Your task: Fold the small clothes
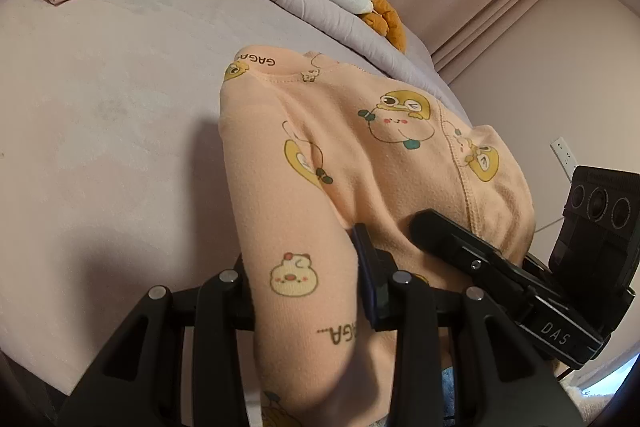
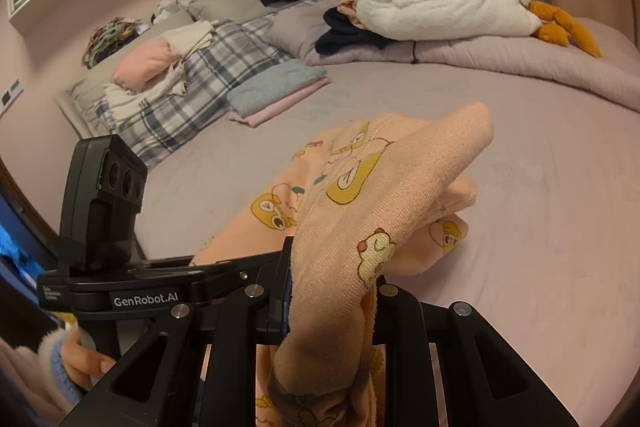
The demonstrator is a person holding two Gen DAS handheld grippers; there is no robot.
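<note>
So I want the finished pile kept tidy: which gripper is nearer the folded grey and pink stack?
Left, though neither is close. Both the left gripper and right gripper are clamped on the peach garment, with the folded stack far up the bed.

The left gripper (image 1: 308, 291) clamps a peach printed garment (image 1: 360, 163) above the bed (image 1: 100, 115).

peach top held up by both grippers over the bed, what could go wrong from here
1. The peach top is bunched thick in the right gripper and left gripper; laid down like this, it may crease instead of folding flat.
2. Its loose end hangs crumpled on the bed sheet and could tuck under.
3. The folded grey and pink stack lies close; a wide swing might disturb it.
</note>
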